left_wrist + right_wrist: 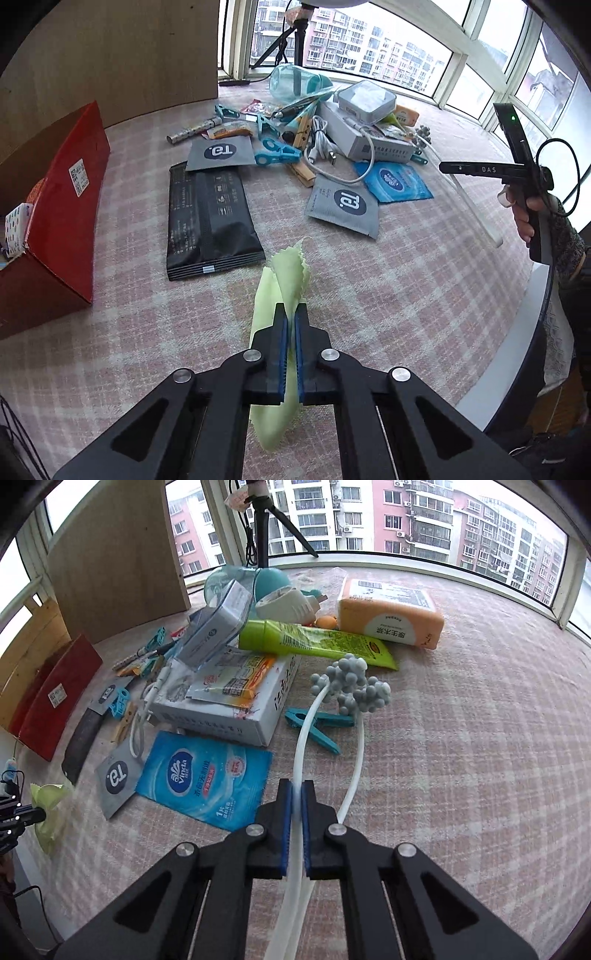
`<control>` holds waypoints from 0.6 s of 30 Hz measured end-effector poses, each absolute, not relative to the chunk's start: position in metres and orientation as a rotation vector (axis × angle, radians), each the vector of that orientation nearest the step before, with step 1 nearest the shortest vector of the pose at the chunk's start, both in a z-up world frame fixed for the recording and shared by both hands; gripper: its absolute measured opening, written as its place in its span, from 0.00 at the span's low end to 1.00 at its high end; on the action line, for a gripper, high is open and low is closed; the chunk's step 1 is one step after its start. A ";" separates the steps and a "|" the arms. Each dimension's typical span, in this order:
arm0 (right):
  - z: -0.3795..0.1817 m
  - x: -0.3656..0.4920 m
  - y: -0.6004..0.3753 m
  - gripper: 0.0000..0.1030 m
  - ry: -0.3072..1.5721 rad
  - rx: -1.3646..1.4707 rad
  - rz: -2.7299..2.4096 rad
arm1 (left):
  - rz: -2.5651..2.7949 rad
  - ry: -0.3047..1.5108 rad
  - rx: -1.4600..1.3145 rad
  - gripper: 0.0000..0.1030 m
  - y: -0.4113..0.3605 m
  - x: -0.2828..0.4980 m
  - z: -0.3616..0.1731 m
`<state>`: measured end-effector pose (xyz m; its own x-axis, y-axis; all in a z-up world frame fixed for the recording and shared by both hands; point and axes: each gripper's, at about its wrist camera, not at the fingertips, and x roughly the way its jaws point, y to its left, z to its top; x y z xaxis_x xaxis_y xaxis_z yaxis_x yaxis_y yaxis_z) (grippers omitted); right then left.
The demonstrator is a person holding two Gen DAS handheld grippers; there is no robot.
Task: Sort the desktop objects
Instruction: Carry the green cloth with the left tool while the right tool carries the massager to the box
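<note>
My left gripper (290, 312) is shut on a pale green cloth (286, 273) that hangs above the checked tablecloth. My right gripper (296, 788) is shut on the white stems (308, 720) of an artificial sprig with grey-blue berries (354, 685). In the left wrist view the right gripper (448, 168) shows at the far right, held by a hand (522, 218). The green cloth (50, 805) and the left gripper (35, 815) also appear at the left edge of the right wrist view. A heap of desktop objects lies ahead in both views.
A red box (62, 206) stands at the left. A black pack (210, 218), grey sachets (343, 205), a blue Vinda wipe packet (207, 779), a white box (236, 705), a green tube (314, 642), an orange tissue pack (391, 614), teal clips (321, 727) and a white cable (332, 147) crowd the table.
</note>
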<state>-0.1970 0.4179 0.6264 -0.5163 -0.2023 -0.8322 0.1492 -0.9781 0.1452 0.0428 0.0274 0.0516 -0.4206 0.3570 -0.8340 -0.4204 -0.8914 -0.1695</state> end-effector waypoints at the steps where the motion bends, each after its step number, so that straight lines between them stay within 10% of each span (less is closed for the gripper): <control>1: 0.630 -0.195 0.420 0.05 -0.104 1.409 -2.574 | 2.320 0.084 -1.328 0.03 0.026 0.043 0.055; 18: 0.713 -0.154 0.363 0.05 -0.158 1.135 -2.528 | 2.439 -0.017 -1.234 0.03 -0.029 0.034 0.105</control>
